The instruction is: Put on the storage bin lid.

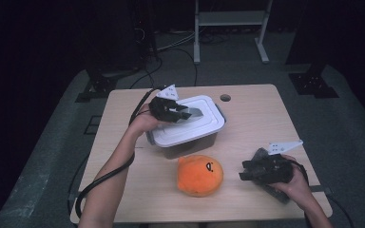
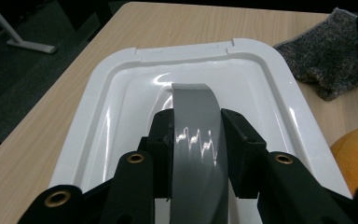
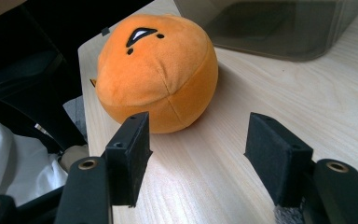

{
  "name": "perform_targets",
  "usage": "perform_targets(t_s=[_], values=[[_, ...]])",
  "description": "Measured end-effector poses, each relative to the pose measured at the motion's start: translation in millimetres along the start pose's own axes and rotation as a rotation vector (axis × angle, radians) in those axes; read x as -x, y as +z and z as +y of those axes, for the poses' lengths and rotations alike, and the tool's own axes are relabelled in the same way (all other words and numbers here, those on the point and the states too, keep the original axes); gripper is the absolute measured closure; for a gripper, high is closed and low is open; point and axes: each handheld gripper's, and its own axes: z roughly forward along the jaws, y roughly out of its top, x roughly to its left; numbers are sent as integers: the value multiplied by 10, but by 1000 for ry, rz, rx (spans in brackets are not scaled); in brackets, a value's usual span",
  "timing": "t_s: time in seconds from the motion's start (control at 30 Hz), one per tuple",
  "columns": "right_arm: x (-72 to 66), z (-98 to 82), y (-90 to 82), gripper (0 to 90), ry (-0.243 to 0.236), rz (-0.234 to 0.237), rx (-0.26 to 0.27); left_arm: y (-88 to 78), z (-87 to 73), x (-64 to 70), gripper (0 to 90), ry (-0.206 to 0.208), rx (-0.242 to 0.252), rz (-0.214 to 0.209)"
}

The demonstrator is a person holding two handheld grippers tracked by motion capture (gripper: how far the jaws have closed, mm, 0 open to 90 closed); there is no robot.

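A grey box with a white lid [image 1: 183, 133] stands at the middle of the table. My left gripper [image 1: 186, 113] lies over the lid and is shut on the lid's grey handle [image 2: 193, 98]; in the left gripper view both pads [image 2: 164, 140] press on the handle's sides. An orange plush ball [image 1: 200, 175] with a small face rests in front of the box. My right gripper [image 1: 243, 173] sits low to the right of the plush, pointing at it. It is open, and the plush [image 3: 158, 70] lies just beyond its pads with nothing between them.
A grey knitted cloth [image 2: 326, 60] lies under the right hand near the table's right front. The box's dark wall [image 3: 270, 28] rises behind the plush. A round cable hole [image 1: 225, 98] sits at the table's far edge. Cables trail off the left side.
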Motion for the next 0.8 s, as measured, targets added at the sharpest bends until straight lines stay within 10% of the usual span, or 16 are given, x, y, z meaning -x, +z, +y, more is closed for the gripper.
perform_targets(t_s=[0.8], values=[[-6, -2, 0, 387, -1, -4, -1, -381, 49, 90, 663, 20, 43, 37]])
